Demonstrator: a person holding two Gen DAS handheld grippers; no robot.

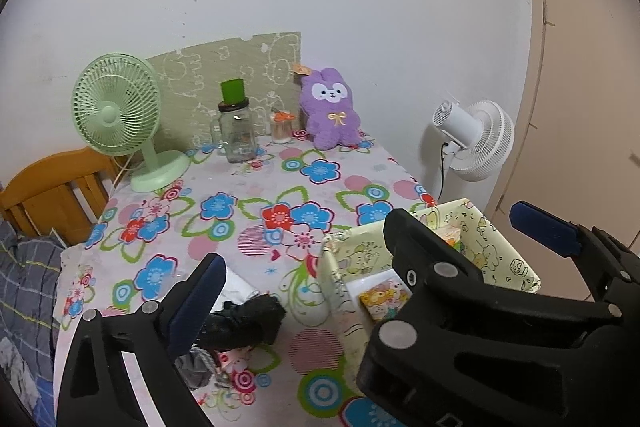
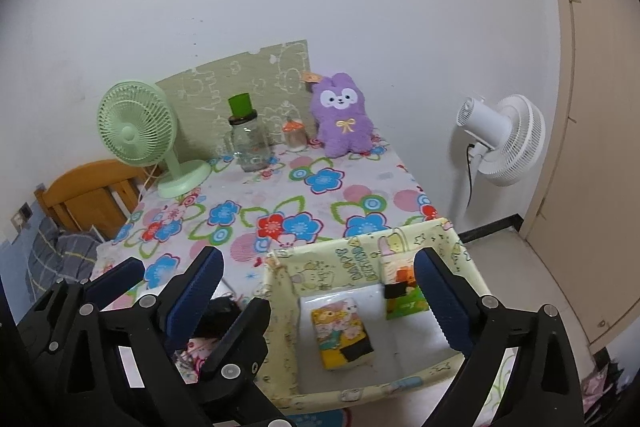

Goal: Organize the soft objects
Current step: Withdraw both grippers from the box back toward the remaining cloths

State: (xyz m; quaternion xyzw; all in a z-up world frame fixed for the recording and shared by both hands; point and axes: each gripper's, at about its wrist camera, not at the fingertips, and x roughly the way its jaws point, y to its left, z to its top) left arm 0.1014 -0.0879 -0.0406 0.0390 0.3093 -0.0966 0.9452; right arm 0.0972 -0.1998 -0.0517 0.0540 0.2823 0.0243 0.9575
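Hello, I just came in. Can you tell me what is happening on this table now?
A person holds a pair of tongs in each hand above a flowered table. Both the left tongs and the right tongs are open and hold nothing. In a yellow fabric box two small colourful packs already lie. A black soft item still lies on the cloth beside the box, and a purple plush bunny sits at the back by the wall.

Black plastic left gripper (image 1: 372, 247), right gripper (image 2: 320, 283), blue ribbed jaws, silver rivets
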